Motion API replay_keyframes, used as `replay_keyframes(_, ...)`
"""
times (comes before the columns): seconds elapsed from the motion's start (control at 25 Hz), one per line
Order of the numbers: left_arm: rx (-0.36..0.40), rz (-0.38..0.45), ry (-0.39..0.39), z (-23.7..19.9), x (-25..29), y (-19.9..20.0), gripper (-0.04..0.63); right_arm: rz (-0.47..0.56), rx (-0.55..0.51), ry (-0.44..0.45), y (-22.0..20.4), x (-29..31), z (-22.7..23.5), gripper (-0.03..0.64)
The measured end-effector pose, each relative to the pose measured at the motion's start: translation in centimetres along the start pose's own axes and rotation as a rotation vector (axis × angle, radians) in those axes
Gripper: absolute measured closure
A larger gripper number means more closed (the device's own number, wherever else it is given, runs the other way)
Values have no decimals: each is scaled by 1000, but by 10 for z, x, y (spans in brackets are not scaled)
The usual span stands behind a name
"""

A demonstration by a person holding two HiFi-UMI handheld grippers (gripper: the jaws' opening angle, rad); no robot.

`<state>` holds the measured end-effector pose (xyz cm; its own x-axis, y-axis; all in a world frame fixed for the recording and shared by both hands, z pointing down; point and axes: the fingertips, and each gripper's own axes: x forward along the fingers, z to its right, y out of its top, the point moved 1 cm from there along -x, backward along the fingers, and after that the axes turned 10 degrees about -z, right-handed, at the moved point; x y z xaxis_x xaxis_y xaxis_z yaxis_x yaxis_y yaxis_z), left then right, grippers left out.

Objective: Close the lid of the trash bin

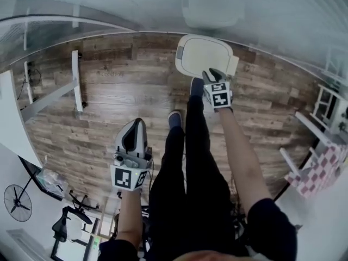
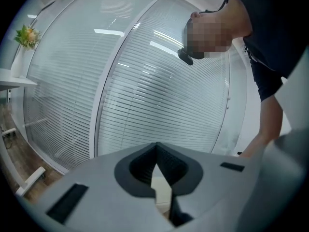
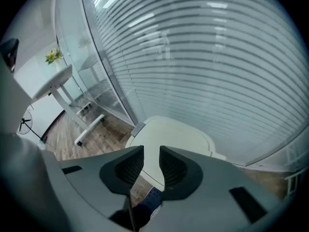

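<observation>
1. Straight ahead of the feet, against the glass wall (image 3: 203,57): the bin (image 1: 233,65), on the wood floor (image 1: 125,91).
2. On top of it, the white lid (image 3: 178,137), lying flat and level, with no gap to be seen along its near edge.
3. Over that near edge, pointing steeply down: the right gripper (image 1: 213,75). Jaws a narrow way apart and holding nothing — only the lid and a shoe (image 1: 197,86) seen through the gap, below and clear of the pads.
4. Low beside the left leg, well apart from the bin: the left gripper (image 1: 136,125), aimed at the blinds. Jaws tip to tip and empty.
5. Step in hand, judged from this: the tail end of the closing. Looks like the lid is already down and the right gripper is off it rather than pushing.
6. Cannot tell whether the lid is fully seated; nothing in any view shows a catch engaged.
7. Next move, if it needs seating: bring the right gripper straight down onto the front middle of the lid and press with the tips. Calls for a push, not a grip.
8. Otherwise: lift up and back toward the body, clear of the lid's edge — no snagging it open again. Nothing for the left gripper to do.
</observation>
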<state>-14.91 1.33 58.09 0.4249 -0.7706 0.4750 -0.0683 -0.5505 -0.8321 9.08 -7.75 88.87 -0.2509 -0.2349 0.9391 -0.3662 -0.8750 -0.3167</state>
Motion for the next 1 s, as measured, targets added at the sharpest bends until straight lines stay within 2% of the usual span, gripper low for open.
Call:
replay_keyframes(0.2, 29, 37, -6, 11, -18, 23, 589, 160, 21, -62, 13, -95, 23, 520)
replay_keyframes(0.32, 51, 48, -9, 15, -26, 37, 589, 222, 29, -104, 20, -144, 32, 520)
replay_keyframes(0.44, 61, 61, -21, 20, -38, 53, 589, 287, 42, -102, 28, -197, 20, 510)
replay_keyframes(0.6, 86, 92, -62, 33, -52, 72, 589, 319, 54, -79, 18, -251, -1, 479)
replay_keyframes(0.76, 92, 131, -64, 37, -59, 97, 589, 400, 69, -70, 26, -307, -17, 458)
replay_keyframes(0.88, 98, 142, -83, 46, -69, 110, 589, 437, 79, -85, 22, -341, -23, 421)
replay_keyframes(1.0, 90, 155, -105, 55, -87, 120, 589, 486, 94, -97, 17, -380, -34, 412)
